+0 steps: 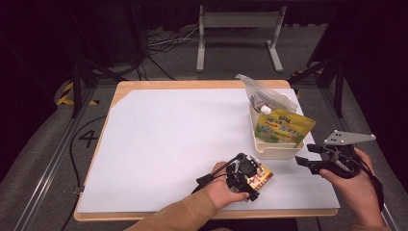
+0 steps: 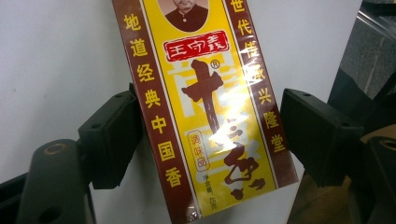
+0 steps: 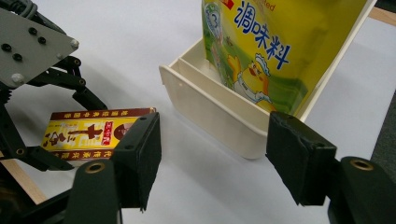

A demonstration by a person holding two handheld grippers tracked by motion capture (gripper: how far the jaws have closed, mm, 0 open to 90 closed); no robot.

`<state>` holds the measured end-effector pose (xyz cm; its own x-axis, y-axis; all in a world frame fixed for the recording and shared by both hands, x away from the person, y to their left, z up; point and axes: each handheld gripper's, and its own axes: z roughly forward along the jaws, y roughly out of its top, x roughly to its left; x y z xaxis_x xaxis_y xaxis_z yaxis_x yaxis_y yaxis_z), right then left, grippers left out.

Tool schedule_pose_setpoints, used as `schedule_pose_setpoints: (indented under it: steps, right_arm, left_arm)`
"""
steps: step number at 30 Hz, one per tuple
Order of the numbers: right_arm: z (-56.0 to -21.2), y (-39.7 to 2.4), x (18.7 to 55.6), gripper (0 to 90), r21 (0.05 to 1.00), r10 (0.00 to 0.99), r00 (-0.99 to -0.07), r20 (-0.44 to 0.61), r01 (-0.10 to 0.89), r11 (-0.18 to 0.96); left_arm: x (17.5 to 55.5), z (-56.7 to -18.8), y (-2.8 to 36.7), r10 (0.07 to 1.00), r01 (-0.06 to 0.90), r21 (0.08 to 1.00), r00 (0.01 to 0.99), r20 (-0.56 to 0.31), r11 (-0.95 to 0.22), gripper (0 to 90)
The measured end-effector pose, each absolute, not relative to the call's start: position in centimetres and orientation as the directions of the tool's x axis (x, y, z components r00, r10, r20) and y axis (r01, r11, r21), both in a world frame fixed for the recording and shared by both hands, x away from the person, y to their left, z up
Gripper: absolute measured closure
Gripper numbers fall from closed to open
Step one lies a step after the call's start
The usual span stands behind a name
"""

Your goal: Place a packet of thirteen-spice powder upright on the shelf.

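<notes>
A yellow and brown seasoning box (image 1: 262,177) lies flat on the white sheet near the table's front edge. My left gripper (image 1: 248,179) points down over it, and in the left gripper view the box (image 2: 210,116) lies between the open jaws. The left pad (image 2: 112,135) sits against the box's edge, while the right pad (image 2: 317,135) stands clear of it. My right gripper (image 1: 303,161) hovers open and empty by the front right corner of a cream bin (image 1: 276,153). The right gripper view shows this bin (image 3: 219,116), a yellow pouch (image 3: 271,42) and the box (image 3: 88,133).
The bin holds the yellow seasoning pouch (image 1: 284,126) and a clear spouted pouch (image 1: 262,96) behind it. The white sheet (image 1: 173,139) spreads wide to the left and back. The wooden table edge (image 1: 207,214) runs along the front. A metal stand (image 1: 238,36) is on the floor beyond.
</notes>
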<state>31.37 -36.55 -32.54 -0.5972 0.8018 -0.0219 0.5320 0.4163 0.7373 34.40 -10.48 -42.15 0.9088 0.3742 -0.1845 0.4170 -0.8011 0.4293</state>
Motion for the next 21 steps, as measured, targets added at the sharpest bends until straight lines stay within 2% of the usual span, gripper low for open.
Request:
schedule_pose_setpoints:
  steps: [7,15,21]
  right_arm:
    - [-32.5,-36.5,31.4,36.6,0.738,0.8,-0.6,-0.018,0.532,0.415]
    - [-32.4,-36.0,31.6,47.9,0.728,0.777,-0.63,0.002,0.534,0.431]
    - [-32.2,-35.4,31.7,50.3,0.72,0.755,-0.655,0.037,0.541,0.434]
  left_arm:
    - [34.4,-41.9,-10.2,0.389,0.427,0.417,0.904,-0.179,-0.802,30.1]
    - [34.2,-41.6,-9.5,0.387,0.419,0.432,0.907,-0.164,-0.799,32.8]
    - [34.0,-40.9,-8.5,0.393,0.414,0.458,0.908,-0.147,-0.787,33.1]
